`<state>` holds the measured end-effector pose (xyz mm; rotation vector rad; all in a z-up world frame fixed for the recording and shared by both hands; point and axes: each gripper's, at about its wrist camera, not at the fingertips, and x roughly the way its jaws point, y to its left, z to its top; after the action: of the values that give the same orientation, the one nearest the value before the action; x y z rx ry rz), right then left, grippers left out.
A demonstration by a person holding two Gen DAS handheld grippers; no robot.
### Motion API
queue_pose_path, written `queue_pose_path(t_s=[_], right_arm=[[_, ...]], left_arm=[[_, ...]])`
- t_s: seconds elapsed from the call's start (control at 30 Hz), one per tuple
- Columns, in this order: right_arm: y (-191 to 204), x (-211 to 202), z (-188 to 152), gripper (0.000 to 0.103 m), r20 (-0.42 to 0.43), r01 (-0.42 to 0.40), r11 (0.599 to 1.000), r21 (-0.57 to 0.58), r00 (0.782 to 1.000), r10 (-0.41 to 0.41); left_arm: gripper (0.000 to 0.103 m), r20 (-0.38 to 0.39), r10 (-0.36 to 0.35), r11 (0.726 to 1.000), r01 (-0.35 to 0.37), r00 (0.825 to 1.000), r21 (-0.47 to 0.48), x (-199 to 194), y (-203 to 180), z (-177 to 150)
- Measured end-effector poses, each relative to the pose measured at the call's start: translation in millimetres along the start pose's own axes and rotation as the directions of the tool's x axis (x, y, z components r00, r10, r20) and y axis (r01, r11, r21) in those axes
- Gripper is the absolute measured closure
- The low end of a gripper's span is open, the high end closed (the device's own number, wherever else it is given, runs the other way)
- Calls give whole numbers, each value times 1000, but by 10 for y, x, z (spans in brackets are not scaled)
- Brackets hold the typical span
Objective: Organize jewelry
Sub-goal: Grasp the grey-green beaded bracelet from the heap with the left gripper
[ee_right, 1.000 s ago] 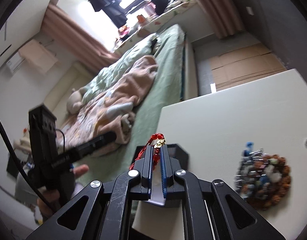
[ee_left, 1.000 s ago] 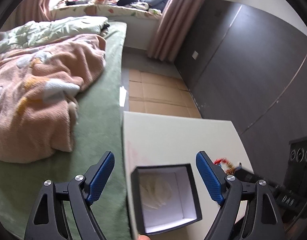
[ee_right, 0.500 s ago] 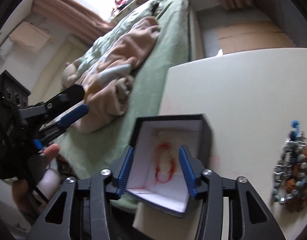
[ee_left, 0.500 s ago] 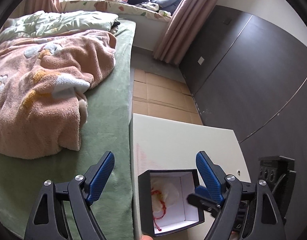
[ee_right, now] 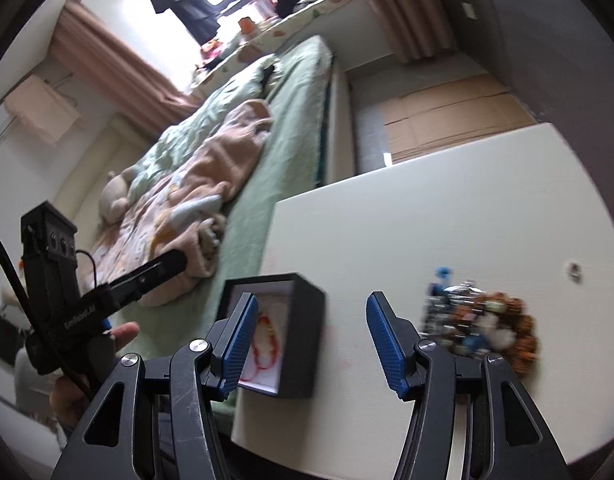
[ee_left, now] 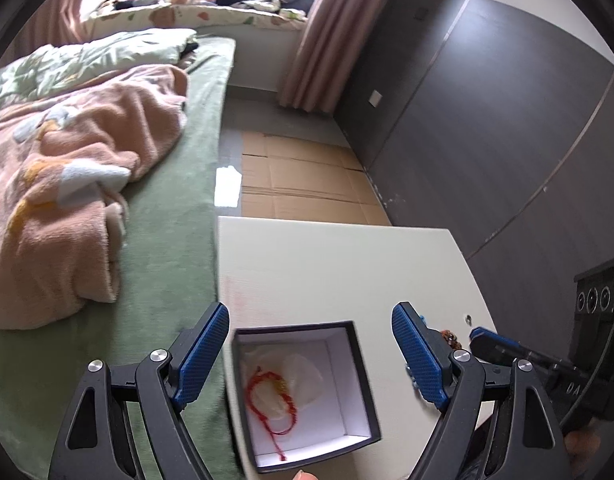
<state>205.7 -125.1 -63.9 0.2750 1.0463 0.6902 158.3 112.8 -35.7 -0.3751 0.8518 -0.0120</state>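
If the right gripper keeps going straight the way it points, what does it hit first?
Probably bare table, between the box and the bead pile. The right gripper is open and empty; depth is unclear.

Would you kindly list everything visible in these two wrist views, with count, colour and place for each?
Box: one, black outside, white inside, open, at the table's near edge beside the bed.
Red cord bracelet: one, red with a gold charm, lying inside the box.
Heap of beaded jewelry: one pile, brown, silver and blue, on the table apart from the box.
Table: one, cream.
Bed: one, green cover.
Blanket: one, pink, crumpled on the bed.
Cardboard: flattened, brown, on the floor.
Left gripper: open, over the box.
Right gripper: jaws just opened, nothing between them.
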Motion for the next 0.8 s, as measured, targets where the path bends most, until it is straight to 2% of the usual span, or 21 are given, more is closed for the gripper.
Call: queue_pose_path(t_s=[0.2,0.3,0.33,0.53,0.63,0.8], right_arm=[[-315,-252,-4,44,12,57,997,57,998,-58],[-467,-402,-10,27,35,87,992,86,995,-90],[-494,-440,-15,26,42,90,992,91,995,-94],[-782,-659,-50,26,69,123,979,164,988,-135],[-975,-722,-77,26,62,141,965,221,986,-158],[-1240,-811,-89,26,59,160,945,287,981,-184]], left_arm=[[19,-19,-14,998,15,1000,61,93,-281,-36],[19,-29,-26,997,28,999,77,153,-406,-51],[19,-33,-32,996,35,999,81,173,-446,-56],[19,-67,-68,991,75,995,109,355,-728,-120],[24,-83,-80,988,90,993,126,444,-878,-161],[42,-144,-93,987,110,985,116,679,-1053,-221]])
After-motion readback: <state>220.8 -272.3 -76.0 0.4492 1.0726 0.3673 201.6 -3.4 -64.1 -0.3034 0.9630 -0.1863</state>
